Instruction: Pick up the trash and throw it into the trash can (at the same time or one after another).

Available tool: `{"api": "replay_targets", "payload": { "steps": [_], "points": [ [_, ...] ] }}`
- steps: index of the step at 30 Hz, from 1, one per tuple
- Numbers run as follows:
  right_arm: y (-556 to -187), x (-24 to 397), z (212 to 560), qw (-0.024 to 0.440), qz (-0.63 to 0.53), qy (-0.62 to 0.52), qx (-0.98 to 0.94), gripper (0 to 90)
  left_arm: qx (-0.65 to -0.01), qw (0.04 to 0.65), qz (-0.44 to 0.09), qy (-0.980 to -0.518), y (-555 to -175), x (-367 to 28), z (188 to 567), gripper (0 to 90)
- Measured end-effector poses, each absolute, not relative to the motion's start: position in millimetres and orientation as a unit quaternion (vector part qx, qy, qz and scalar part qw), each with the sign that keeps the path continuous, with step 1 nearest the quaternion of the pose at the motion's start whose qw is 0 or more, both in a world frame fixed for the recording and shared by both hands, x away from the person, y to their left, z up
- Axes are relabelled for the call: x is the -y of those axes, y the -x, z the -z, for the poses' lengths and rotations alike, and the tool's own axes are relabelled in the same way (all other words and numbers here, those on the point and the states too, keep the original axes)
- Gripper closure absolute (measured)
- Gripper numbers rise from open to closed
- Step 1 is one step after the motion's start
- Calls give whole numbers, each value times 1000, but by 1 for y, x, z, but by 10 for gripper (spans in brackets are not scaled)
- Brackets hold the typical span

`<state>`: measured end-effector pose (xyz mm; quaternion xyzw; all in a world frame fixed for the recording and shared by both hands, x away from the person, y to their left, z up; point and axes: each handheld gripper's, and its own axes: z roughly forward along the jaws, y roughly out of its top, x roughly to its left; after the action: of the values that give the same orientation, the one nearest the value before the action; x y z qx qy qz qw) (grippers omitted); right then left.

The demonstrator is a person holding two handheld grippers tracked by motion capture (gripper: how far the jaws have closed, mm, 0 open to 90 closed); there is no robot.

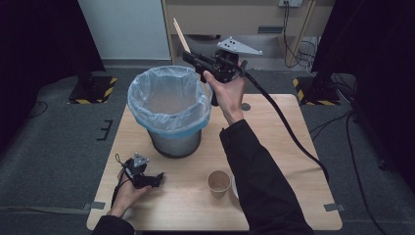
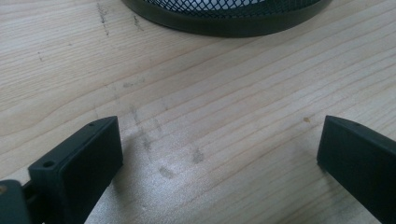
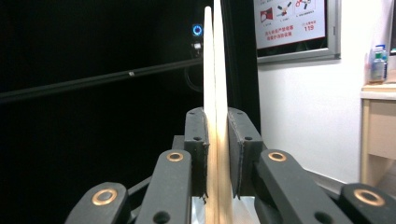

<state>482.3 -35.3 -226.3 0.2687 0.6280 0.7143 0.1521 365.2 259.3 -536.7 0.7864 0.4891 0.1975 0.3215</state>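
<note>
Wooden table with a bin and a cup

The light wooden table (image 1: 274,147) carries a mesh bin (image 1: 171,139) lined with a blue bag near its far left, and a paper cup (image 1: 219,183) near the front edge; the left gripper (image 1: 157,180) rests on the front left.

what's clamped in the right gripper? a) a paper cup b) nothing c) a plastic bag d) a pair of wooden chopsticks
d: in the right gripper view the right gripper is shut on a pair of wooden chopsticks, which stick out past the pads.
</note>
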Motion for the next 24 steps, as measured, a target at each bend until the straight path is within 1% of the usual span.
{"api": "replay_targets", "payload": {
  "steps": [5,8,13,16,22,23,24],
  "points": [
    [-490,22,228,159,-714,-266,-628,800,-489,322,-197,-786,-365,-259,537,0],
    [-495,14,232,151,-718,-270,-623,800,-489,322,-197,-786,-365,-259,537,0],
    [-503,4,241,153,-719,-277,-619,800,-489,321,-197,-786,-365,-259,537,0],
    [-507,0,246,166,-722,-279,-611,800,-489,322,-197,-786,-365,-259,537,0],
    [-514,-6,252,177,-720,-283,-608,796,-489,322,-197,-786,-365,-259,537,0],
    [-515,-7,253,177,-720,-284,-608,781,-489,322,-197,-786,-365,-259,537,0],
    [-515,-7,253,178,-721,-285,-606,723,-489,322,-197,-786,-365,-259,537,0]
  ]
}}
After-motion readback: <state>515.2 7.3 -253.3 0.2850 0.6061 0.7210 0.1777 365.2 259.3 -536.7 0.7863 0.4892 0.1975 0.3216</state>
